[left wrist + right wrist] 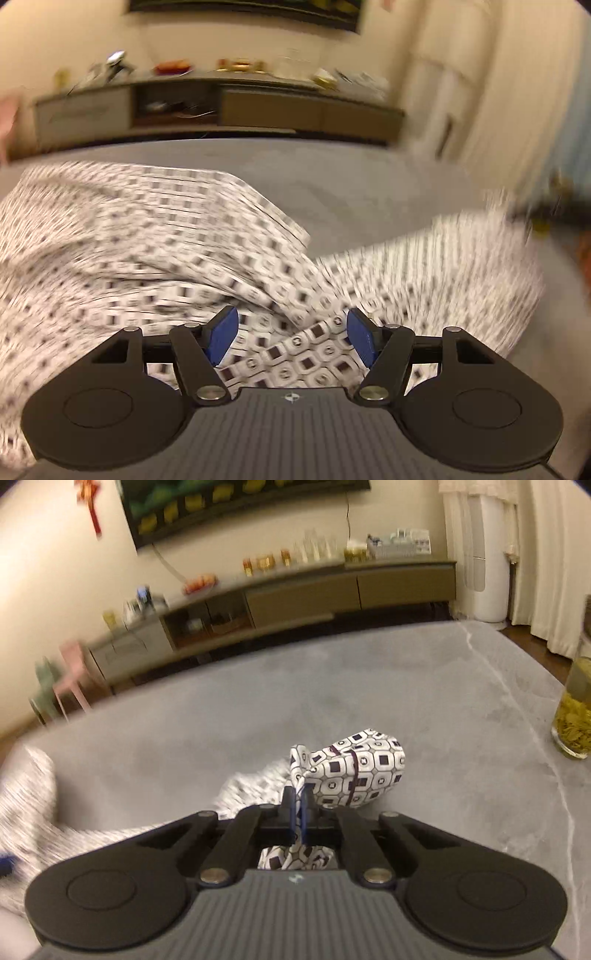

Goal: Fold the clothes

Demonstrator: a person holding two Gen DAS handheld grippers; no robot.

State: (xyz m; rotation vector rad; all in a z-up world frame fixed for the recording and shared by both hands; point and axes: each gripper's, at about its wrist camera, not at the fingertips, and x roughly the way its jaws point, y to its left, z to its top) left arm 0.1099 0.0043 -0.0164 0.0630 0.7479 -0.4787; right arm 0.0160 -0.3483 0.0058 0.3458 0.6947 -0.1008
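- We see the patterned garment (155,251) rumpled on the grey tabletop (351,173), spread ahead of and beneath the left gripper (291,334).
- Left fingers (221,336) stand apart; cloth lies below them, not pinched.
- Right gripper (299,805) fingers are closed on a bunched fold of the garment (354,768), which sticks up just beyond the tips.
- We judge the folding barely begun: no neat fold shows, and flattening is left.
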